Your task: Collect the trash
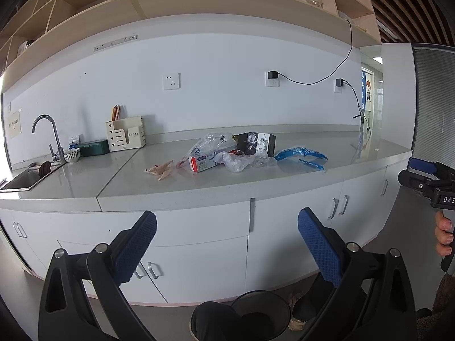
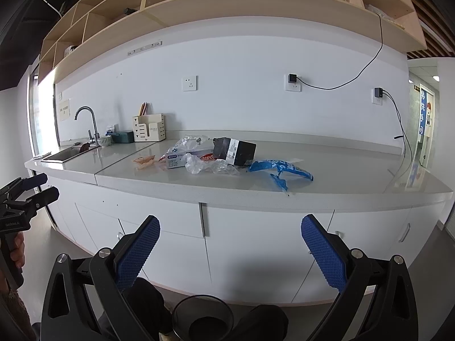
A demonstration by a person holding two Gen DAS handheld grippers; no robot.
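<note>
Both tongs spread wide and holding nothing: left gripper [image 1: 227, 244] and right gripper [image 2: 230, 248], each well short of the countertop [image 1: 355, 159], level with the white cabinet doors [image 1: 199, 258] beneath it. Trash heaped mid-counter, right of the sink [image 1: 22, 180]: black carton [image 1: 257, 143] at the back, toothpaste box [image 1: 204, 163] in front and partly under crumpled clear plastic [image 1: 239, 160], blue wrapper [image 1: 301, 155] just right of the carton, pinkish scrap [image 1: 162, 169] left of the box. Print on the carton too small to read. Black wire bin [image 1: 260, 312] on the floor below the counter, cut off by the frame edge and partly hidden behind a dark knee [image 1: 213, 319].
</note>
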